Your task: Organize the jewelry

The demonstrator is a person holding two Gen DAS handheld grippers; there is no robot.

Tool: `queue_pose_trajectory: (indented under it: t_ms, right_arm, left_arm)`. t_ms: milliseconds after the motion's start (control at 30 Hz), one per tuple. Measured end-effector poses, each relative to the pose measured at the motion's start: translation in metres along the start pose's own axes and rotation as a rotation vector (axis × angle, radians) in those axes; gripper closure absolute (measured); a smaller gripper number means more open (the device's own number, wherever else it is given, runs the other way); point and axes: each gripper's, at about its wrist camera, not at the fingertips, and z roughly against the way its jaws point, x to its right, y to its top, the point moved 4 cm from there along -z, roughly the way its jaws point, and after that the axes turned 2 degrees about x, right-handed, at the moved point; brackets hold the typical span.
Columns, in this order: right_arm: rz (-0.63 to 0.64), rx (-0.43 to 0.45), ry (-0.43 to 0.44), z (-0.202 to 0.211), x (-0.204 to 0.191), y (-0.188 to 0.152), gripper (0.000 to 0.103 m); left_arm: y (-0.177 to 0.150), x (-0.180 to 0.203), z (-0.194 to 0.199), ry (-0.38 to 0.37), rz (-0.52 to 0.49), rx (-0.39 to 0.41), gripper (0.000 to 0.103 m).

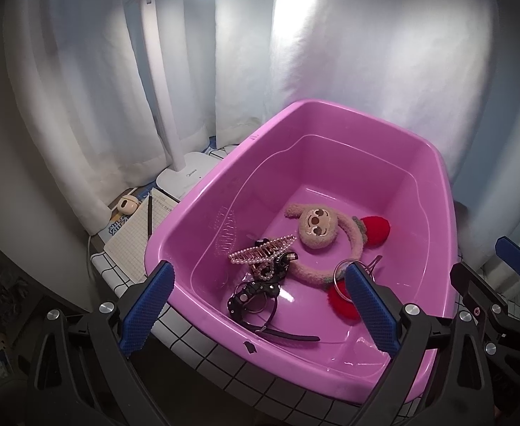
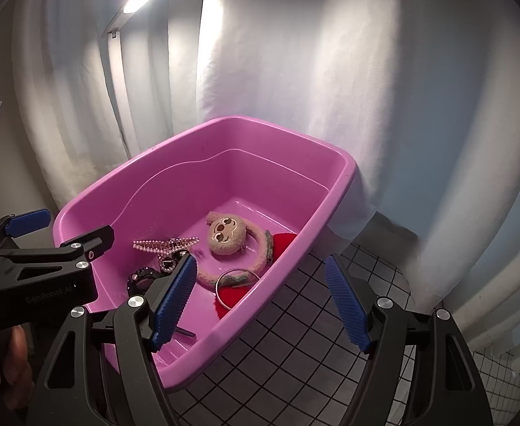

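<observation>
A pink plastic tub [image 1: 441, 191] [image 2: 345, 174] stands on a checked tabletop. In it lie a plush sloth headband with red ends [image 1: 318, 225] [image 2: 226, 234], a pearl hair claw [image 1: 260, 250] [image 2: 166, 245], a clear pink comb [image 1: 226, 232], a silver bangle [image 1: 341, 278] [image 2: 237, 284], a black studded piece [image 1: 251, 294] [image 2: 141, 278] and a black headband [image 1: 288, 335]. My left gripper [image 1: 258, 310] is open and empty over the tub's near rim. My right gripper [image 2: 260, 305] is open and empty over the tub's right rim. The left gripper also shows in the right wrist view [image 2: 61, 230].
A white desk lamp [image 1: 185, 174] stands left of the tub before white curtains. A gridded notepad [image 1: 136, 245] with a pen [image 1: 150, 214] and a small round cream gadget [image 1: 127, 206] lie beside it. The checked cloth [image 2: 313, 355] spreads right of the tub.
</observation>
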Motion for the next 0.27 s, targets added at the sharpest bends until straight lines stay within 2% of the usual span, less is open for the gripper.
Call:
queue_pose_trajectory:
  t_ms: [267]
  right_arm:
    - [-0.001, 0.000, -0.001, 0.0003, -0.0003, -0.0006, 0.031]
  left_arm:
    - [-0.0001, -0.0018, -0.0006, 0.008, 0.014, -0.013, 0.007]
